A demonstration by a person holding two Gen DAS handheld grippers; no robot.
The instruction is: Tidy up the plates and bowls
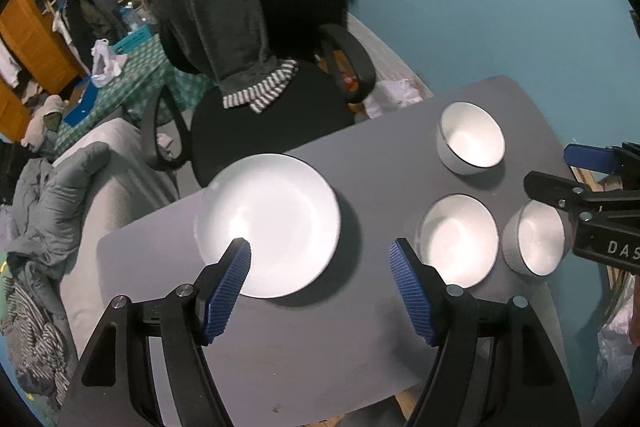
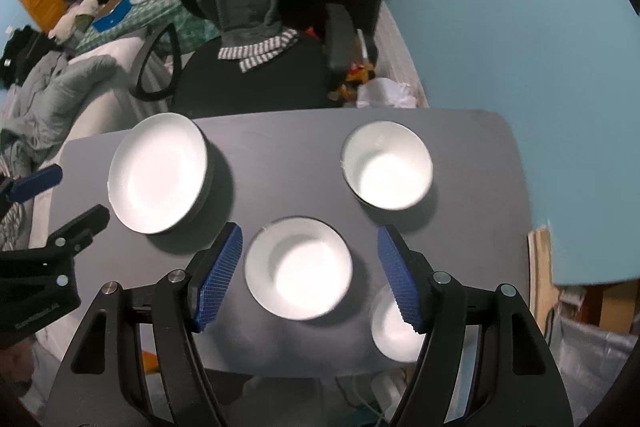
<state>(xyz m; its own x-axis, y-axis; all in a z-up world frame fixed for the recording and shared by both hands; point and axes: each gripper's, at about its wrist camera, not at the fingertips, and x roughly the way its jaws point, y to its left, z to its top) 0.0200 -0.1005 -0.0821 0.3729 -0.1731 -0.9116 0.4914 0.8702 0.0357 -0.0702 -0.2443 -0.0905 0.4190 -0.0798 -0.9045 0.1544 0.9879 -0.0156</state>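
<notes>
A grey table (image 1: 320,339) (image 2: 280,147) bears a white plate (image 1: 272,223) (image 2: 160,173) on the left, a shallow white dish (image 1: 458,239) (image 2: 298,273) in the middle, a white bowl (image 1: 472,137) (image 2: 388,165) at the far right, and a small white bowl (image 1: 536,243) (image 2: 394,331) near the right edge. My left gripper (image 1: 320,255) is open above the plate's near rim. My right gripper (image 2: 310,239) is open above the middle dish; it also shows in the left wrist view (image 1: 548,167). The left gripper shows in the right wrist view (image 2: 78,195).
A black office chair (image 1: 272,99) (image 2: 260,67) draped with a grey towel stands behind the table. A bed with grey bedding (image 1: 60,207) lies to the left. A blue wall (image 1: 480,7) is at the right. Bags (image 2: 592,355) sit beside the table's right edge.
</notes>
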